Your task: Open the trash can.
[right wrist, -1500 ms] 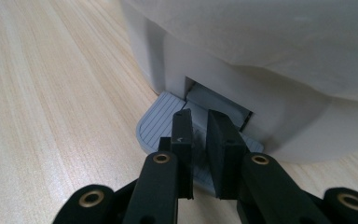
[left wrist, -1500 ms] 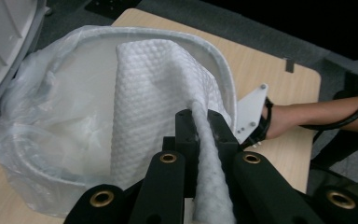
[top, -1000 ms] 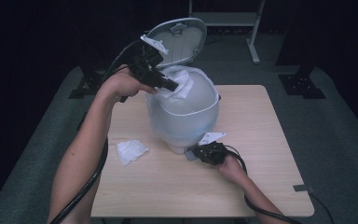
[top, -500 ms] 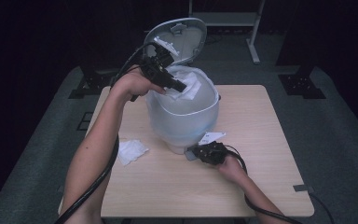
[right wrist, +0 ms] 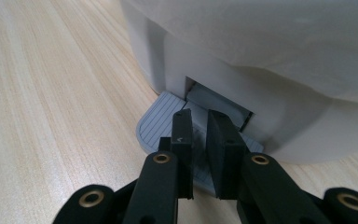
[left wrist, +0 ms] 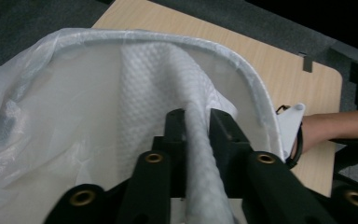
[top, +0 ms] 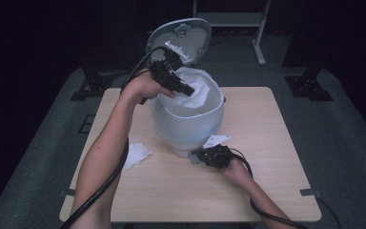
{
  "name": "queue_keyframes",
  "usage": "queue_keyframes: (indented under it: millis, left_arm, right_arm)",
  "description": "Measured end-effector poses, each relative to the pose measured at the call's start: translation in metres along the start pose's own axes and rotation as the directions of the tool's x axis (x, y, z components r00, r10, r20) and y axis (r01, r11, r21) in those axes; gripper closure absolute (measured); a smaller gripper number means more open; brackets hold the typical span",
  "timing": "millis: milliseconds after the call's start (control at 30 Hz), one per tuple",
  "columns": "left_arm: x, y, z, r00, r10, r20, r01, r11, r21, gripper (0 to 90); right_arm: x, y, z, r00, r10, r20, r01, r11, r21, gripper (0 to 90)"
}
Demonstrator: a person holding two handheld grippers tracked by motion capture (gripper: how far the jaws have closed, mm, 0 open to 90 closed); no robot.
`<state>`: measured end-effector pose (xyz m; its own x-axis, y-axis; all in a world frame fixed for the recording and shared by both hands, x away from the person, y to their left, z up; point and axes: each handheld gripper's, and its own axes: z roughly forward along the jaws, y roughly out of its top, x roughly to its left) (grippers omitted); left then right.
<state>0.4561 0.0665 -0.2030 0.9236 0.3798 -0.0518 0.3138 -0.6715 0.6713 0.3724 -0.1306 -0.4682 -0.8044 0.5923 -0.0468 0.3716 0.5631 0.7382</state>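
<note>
At the frame's upper centre, the left gripper (top: 187, 89) holds a white paper towel (left wrist: 186, 121) over the lined pedal bin (top: 186, 126), its jaws just easing apart. Lower down, the right gripper (top: 201, 156) rests narrow on the bin's pedal (right wrist: 161, 123) on the counter (top: 267, 143).

From my feed I see a light wooden tabletop (top: 276, 143) with rounded corners standing on grey carpeted floor (top: 343, 129). The room behind is dark, nearly black. A pale metal frame (top: 259, 43) stands at the far side, and dark stand feet (top: 314, 88) rest on the carpet to either side.
</note>
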Motion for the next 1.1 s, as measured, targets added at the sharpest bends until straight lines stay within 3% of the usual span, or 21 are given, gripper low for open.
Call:
queue_keyframes:
  millis: [167,700,1100]
  left_arm:
    - [-0.0011,-0.0021,0.0046,0.9999,-0.002,0.01,0.002,1.0,0.007,72.8]
    - [-0.0018,-0.0045,0.0038,0.9984,0.01,-0.056,-0.009,0.9998,0.019,51.7]
    - [-0.0061,-0.0056,-0.0017,0.9996,0.018,-0.022,-0.017,0.9998,0.007,51.1]
  right_arm:
    - [0.0004,0.0005,0.0,1.0,-0.002,0.003,0.002,1.0,0.004,80.5]
    - [0.0007,0.0006,0.0,1.0,-0.004,0.005,0.004,1.0,0.004,80.5]
    - [0.0001,0.0005,0.0002,1.0,-0.003,0.002,0.003,1.0,0.002,80.6]
